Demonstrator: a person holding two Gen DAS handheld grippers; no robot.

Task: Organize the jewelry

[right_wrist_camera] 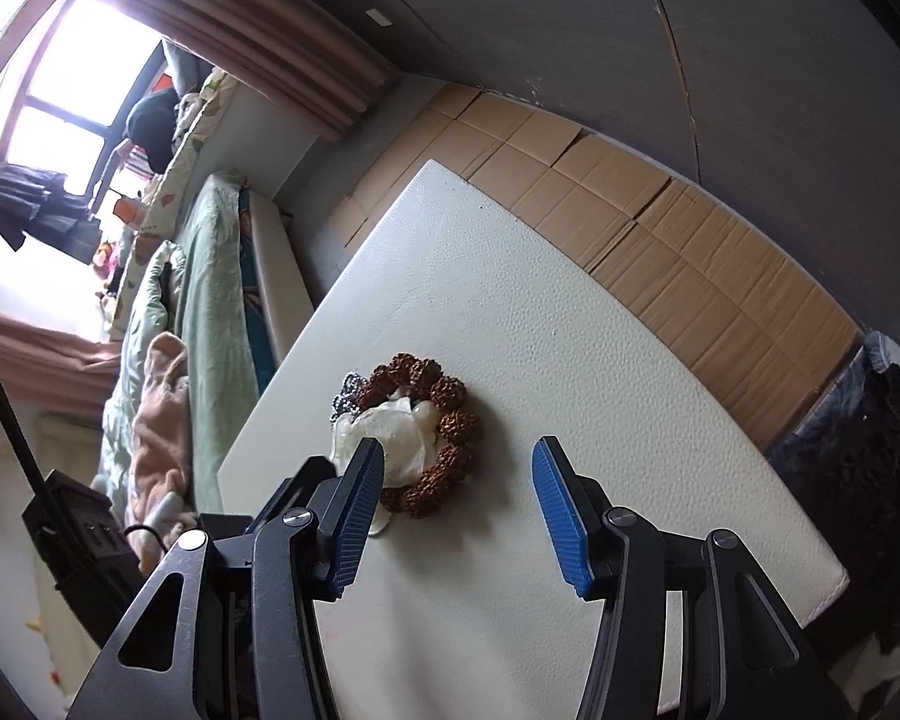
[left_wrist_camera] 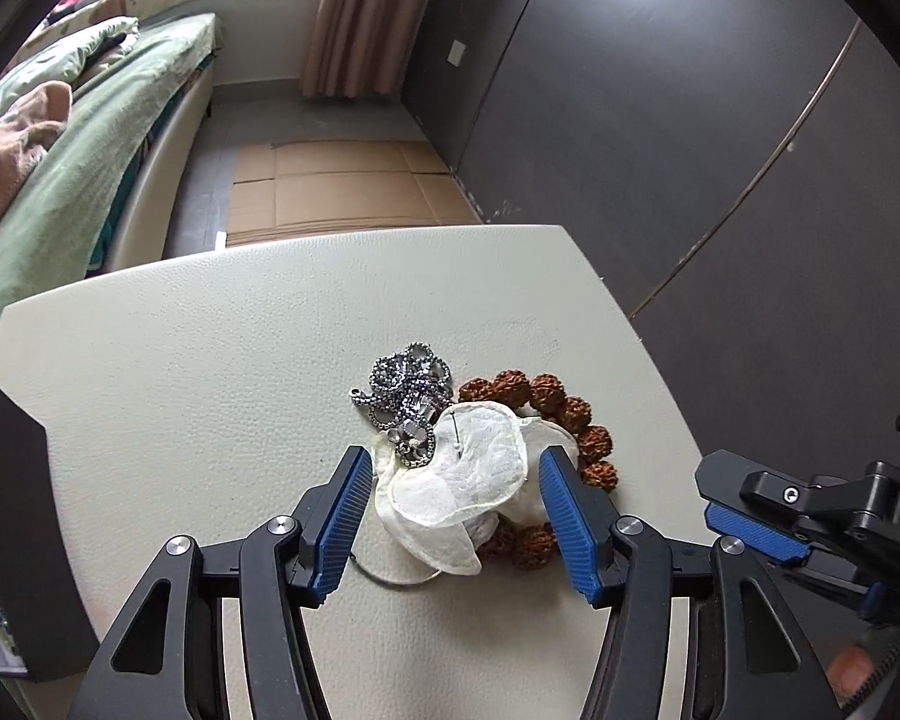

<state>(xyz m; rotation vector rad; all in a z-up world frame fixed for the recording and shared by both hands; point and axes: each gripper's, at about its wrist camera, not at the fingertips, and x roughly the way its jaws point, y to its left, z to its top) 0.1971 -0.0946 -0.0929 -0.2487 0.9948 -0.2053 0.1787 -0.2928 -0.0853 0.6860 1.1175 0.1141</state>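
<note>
A: How many pieces of jewelry lie on the white table (left_wrist_camera: 210,360)?

B: Three: one silver chain necklace (left_wrist_camera: 405,390), one brown beaded bracelet (left_wrist_camera: 570,414), one white fabric flower brooch (left_wrist_camera: 468,480).

A: And grippers?

B: Two: the left gripper (left_wrist_camera: 450,474) and the right gripper (right_wrist_camera: 459,480), each with two blue-padded fingers.

A green-covered bed (left_wrist_camera: 84,138) lay at ten o'clock. Flattened cardboard (left_wrist_camera: 342,186) covered the floor at twelve. Dark wall panels (left_wrist_camera: 660,90) rose at two.
</note>
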